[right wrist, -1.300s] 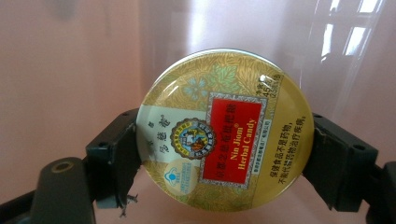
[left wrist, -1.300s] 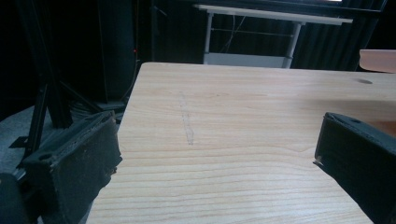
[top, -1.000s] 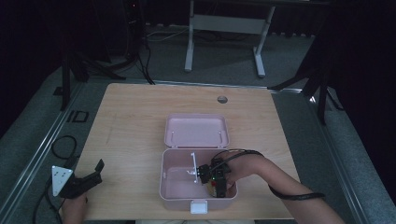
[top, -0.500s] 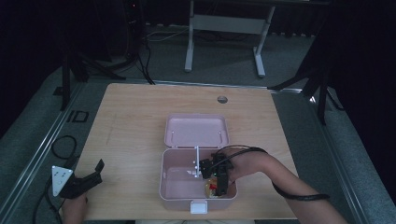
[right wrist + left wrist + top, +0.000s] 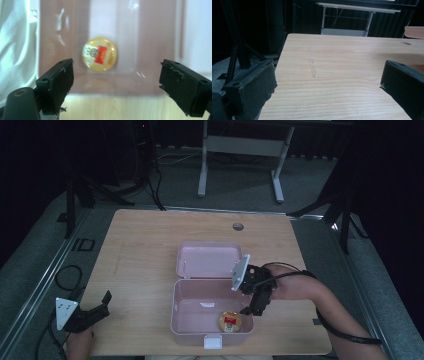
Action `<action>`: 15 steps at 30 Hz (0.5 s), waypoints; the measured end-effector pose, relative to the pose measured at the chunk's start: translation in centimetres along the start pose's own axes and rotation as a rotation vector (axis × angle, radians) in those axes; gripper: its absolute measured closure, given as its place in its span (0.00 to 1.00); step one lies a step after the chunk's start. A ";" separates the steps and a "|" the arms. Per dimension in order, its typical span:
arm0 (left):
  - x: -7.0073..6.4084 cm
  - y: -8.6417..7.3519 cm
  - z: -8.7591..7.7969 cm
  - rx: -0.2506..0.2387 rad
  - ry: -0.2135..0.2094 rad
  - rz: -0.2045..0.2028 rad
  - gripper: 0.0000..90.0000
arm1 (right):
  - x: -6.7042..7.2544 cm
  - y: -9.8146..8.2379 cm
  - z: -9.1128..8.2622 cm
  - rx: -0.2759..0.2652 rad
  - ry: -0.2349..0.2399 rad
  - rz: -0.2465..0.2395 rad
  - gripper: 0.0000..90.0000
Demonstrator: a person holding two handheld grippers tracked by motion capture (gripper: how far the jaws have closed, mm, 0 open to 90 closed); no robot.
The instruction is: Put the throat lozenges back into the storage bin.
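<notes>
Here the right tongs (image 5: pixel 248 310), jaws wide and empty, hover just beside the gold disc (image 5: pixel 229 321) in the pink box (image 5: pixel 190 320); left tongs (image 5: pixel 102 304), also wide, rest well apart.

Right gripper (image 5: pixel 248 311) has lifted back from inside the pink box (image 5: pixel 190 307), jaws now spread wide. Round gold tin (image 5: pixel 229 321), earlier between those jaws, now lies free on the box floor ahead of them.

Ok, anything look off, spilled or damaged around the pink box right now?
Nothing stands out. The pink box sits open and square on the table, the round gold item lies flat inside, and the right gripper is open above it.
</notes>
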State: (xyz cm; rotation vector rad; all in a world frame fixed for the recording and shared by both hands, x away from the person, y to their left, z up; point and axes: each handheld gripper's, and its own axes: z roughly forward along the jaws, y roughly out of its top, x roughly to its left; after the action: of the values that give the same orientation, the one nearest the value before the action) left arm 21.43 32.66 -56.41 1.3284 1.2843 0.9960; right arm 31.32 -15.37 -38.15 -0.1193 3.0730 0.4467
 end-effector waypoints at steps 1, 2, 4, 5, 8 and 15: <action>0.0 0.0 0.0 0.000 0.000 0.000 0.00 | -0.1 -1.2 -0.6 -0.028 -0.017 0.024 0.13; 0.0 0.0 0.0 0.000 0.000 0.000 0.00 | -0.1 -1.8 -0.8 -0.047 -0.037 0.031 0.13; 0.0 0.0 0.0 0.000 0.001 0.000 0.00 | -0.2 -3.0 -1.0 -0.092 -0.061 0.064 0.13; 0.0 0.0 0.0 0.000 0.001 0.000 0.00 | -0.3 -3.6 -1.0 -0.110 -0.066 0.079 0.13; 0.0 0.0 0.0 -0.001 0.001 0.000 0.00 | -0.4 -4.9 -0.6 -0.138 -0.086 0.108 0.13; 0.0 0.0 0.0 0.000 0.001 0.000 0.00 | -1.2 -9.5 2.2 -0.223 -0.144 0.250 0.13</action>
State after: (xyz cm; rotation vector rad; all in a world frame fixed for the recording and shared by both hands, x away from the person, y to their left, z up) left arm 21.40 32.68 -56.42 1.3278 1.2848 0.9969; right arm 33.31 -23.75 -42.87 0.2829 2.8968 0.7717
